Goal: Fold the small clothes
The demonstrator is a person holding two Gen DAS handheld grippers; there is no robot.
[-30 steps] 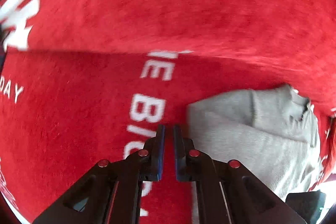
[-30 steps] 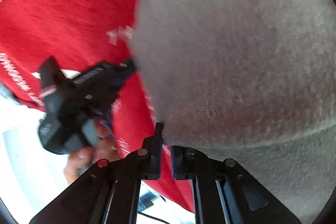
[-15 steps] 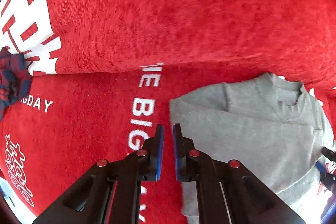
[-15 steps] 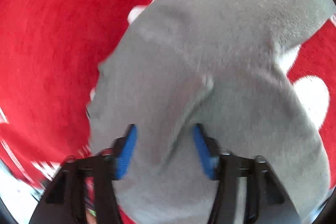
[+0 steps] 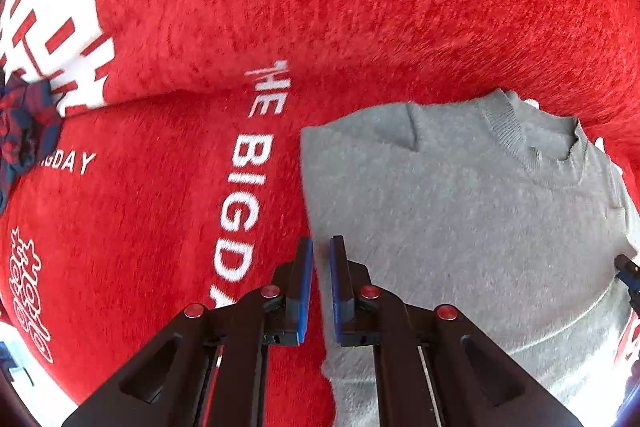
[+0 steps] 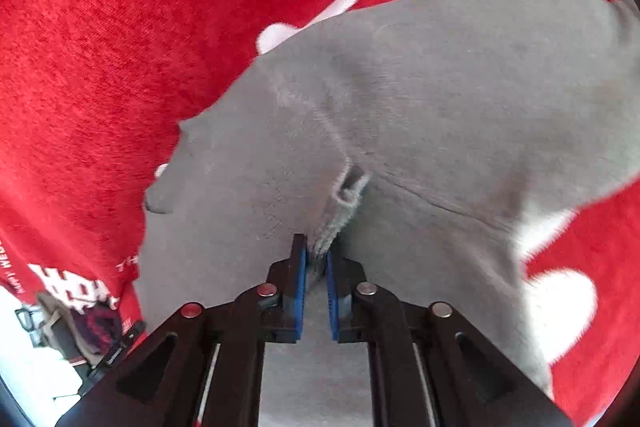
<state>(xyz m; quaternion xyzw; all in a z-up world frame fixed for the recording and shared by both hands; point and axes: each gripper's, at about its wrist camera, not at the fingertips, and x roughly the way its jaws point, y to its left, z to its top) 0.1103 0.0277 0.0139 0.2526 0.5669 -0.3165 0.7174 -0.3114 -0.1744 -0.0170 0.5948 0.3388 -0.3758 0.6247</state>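
A small grey knit sweater lies flat on a red plush cover, its ribbed collar at the far end. My left gripper is shut and holds nothing, its tips over the sweater's left edge. In the right wrist view the sweater fills the middle. My right gripper is shut on a bunched ridge of the sweater's fabric, which rises between the blue pads. The tip of the right gripper shows at the left wrist view's right edge.
The red cover bears white lettering "THE BIG DAY" left of the sweater and rises into a back cushion behind it. A dark plaid garment lies bunched at the far left. The cover's front edge drops to a pale floor.
My right gripper, open over the sweater half a second ago, has shut on a pinch of its fabric. My left gripper has drawn back a little, staying shut; more of the sweater shows.
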